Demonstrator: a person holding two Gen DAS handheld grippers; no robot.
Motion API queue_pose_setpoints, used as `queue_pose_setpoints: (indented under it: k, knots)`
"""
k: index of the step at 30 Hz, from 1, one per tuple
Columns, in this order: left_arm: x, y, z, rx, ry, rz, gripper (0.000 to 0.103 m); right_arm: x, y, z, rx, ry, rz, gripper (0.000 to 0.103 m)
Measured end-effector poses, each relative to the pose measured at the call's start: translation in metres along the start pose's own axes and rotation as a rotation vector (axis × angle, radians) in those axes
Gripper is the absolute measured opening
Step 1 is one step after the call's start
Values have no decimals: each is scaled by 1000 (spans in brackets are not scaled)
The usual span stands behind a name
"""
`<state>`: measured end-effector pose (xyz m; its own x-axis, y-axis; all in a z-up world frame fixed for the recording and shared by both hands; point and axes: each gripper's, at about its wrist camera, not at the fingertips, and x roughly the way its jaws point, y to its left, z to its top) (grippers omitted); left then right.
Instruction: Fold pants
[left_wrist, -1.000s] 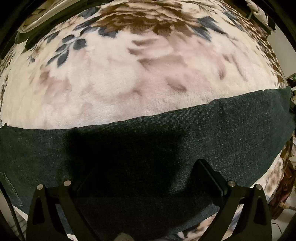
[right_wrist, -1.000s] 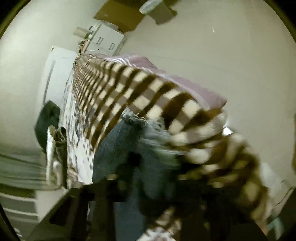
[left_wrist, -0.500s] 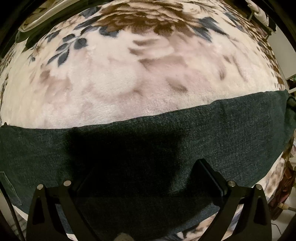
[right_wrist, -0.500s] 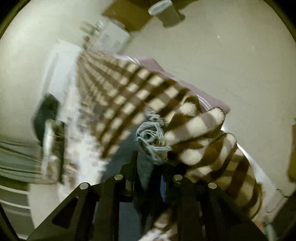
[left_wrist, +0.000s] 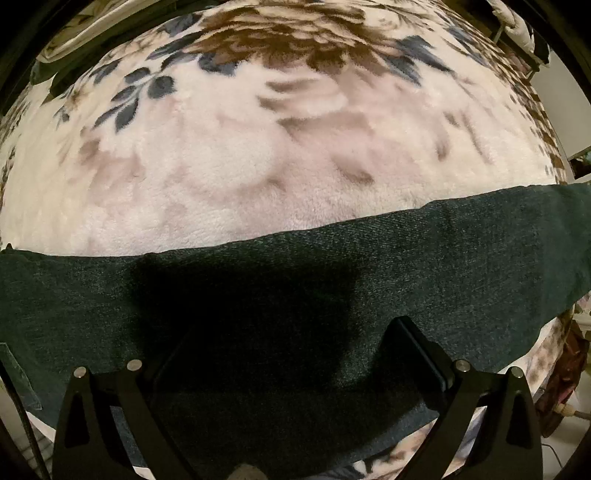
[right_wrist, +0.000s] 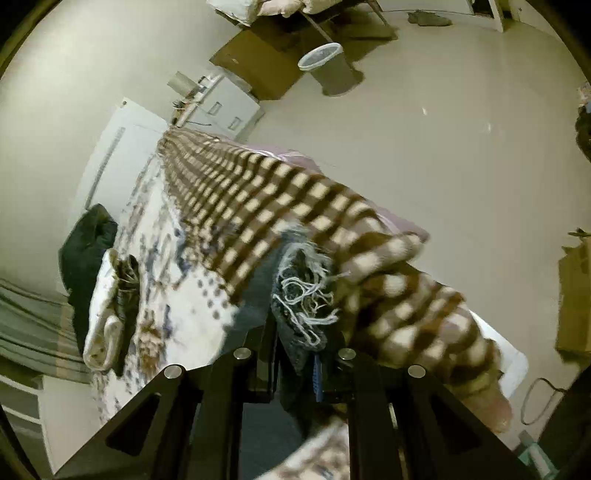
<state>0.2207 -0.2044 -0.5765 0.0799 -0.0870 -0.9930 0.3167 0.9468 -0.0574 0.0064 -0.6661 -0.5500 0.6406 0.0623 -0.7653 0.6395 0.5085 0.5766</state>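
Meanwhile the left gripper (left_wrist: 291, 354) hung spread over the dark pants (left_wrist: 424, 266) lying across the lower frame on a floral blanket (left_wrist: 221, 166). The right gripper (right_wrist: 299, 354) pinched their frayed hem (right_wrist: 303, 295), a checked blanket (right_wrist: 280, 199) crowding alongside.

A bed covered by a plush floral blanket (left_wrist: 229, 177) carries the dark denim pants (left_wrist: 443, 266), laid flat across it ahead of the left gripper (left_wrist: 288, 354). A brown checked blanket (right_wrist: 258, 199) lies beyond the right gripper (right_wrist: 295, 354).
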Motion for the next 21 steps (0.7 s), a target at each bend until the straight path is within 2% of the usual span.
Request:
queue_pose_setpoints:
  k: [5,10,16,19,21]
  knots:
    - [-7,8,3,-32,12,-32,103,6,33,13,-50,-9,28,13]
    - [-40,43,-2,-165,-8,-132,103,-6,95,-20,-240,33,26,12]
    - [-94,107,-26,-246,-84,-172,103,-19,177,-96,-399,79,59,12]
    - [-118,154,-47,-280,-115,-165,103,-11,222,-152,-488,138,89,12]
    - [-129,184,-62,-305,-128,-160,103,3,254,-204,-547,212,125,11]
